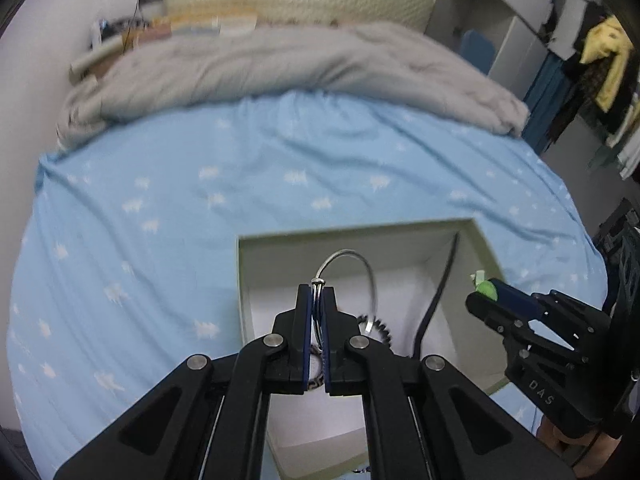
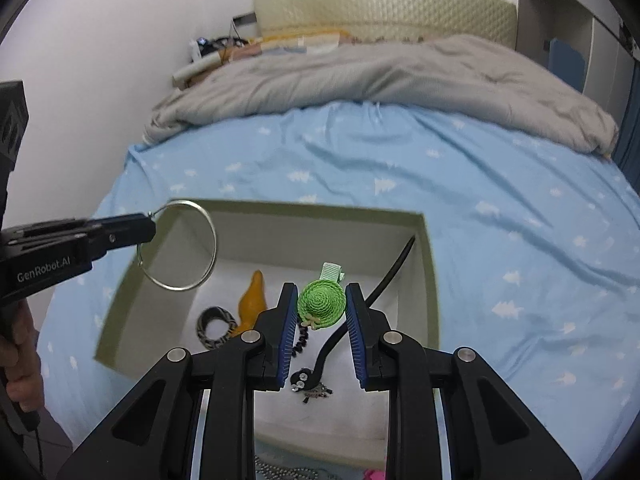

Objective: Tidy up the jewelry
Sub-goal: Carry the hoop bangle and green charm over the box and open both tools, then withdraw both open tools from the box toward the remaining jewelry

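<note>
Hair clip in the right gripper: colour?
Bright green hair clip, spiral-woven disc with pale green ribbon; clearest in the right wrist view.

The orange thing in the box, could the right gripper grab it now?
Probably not yet. The right gripper is shut on the green hair clip, so its jaws are full. The orange piece lies uncovered in the open box, otherwise reachable.

On the side of my left gripper (image 2: 150, 230), seen from the right wrist view, white lettering reads "GenRobot.AI". On the body of my right gripper (image 1: 486, 294), seen from the left wrist view, pale letters read "DAS". I can read nothing else.
</note>
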`<state>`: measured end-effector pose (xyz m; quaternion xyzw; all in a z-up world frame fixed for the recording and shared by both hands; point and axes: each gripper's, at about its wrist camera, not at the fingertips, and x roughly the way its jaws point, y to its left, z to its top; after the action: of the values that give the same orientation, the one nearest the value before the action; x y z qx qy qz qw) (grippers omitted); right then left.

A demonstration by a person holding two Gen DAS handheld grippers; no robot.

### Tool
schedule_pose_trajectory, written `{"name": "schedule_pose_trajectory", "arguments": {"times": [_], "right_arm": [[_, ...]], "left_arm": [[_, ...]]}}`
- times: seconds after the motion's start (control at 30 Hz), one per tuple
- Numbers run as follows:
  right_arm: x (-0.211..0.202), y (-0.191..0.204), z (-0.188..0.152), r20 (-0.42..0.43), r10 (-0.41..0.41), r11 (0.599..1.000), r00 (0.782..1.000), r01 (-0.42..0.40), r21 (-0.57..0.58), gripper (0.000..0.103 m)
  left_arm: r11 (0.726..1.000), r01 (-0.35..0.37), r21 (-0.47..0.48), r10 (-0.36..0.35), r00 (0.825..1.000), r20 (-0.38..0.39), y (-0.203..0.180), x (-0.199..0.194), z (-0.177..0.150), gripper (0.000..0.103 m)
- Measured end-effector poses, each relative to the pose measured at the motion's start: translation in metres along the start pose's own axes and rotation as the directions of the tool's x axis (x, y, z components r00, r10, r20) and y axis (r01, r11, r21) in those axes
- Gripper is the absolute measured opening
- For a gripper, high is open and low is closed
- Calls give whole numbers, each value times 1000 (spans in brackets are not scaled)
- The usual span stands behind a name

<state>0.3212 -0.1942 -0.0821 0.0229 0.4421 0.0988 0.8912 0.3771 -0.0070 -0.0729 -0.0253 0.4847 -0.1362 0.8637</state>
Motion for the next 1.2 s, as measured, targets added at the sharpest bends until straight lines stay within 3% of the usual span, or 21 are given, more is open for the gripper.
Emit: {"name": "schedule_pose_trajectory", "arguments": {"times": [0.2, 0.27, 0.47, 0.53, 0.57, 0.6, 0.7, 1.2], "right_arm": [[9, -6, 1, -26, 4, 1000, 1000, -4, 9, 24], [4, -7, 2, -14, 12, 1000, 1000, -11, 14, 35], [-24, -3, 6, 34, 10, 1000, 999, -11, 13, 35], [-40, 0, 7, 63, 8, 1000, 998, -9, 14, 35], [-46, 1, 7, 74, 9, 1000, 997, -10, 14, 35], [-55, 2, 7, 89, 8, 1000, 996, -9, 13, 35], [-80, 6, 2, 127, 16, 1000, 992, -17, 12, 36], [-170, 32, -35, 267, 50, 999, 962, -47, -17, 37]], "left_arm": [[1000, -19, -6, 19, 1000, -20, 2, 10, -3, 3], [999, -42, -7, 42, 999, -8, 0, 4, -2, 4], [997, -74, -10, 74, 997, -2, -4, -21, -1, 6], [997, -73, -9, 73, 997, 14, -6, -33, -3, 27], [997, -75, -12, 75, 997, 34, -7, -42, -6, 53], [997, -82, -10, 83, 995, 58, -8, -52, -9, 66], [995, -98, 7, 97, 990, 106, -13, -77, -18, 66], [998, -44, 53, 27, 959, 281, -47, -193, -72, 66]]}}
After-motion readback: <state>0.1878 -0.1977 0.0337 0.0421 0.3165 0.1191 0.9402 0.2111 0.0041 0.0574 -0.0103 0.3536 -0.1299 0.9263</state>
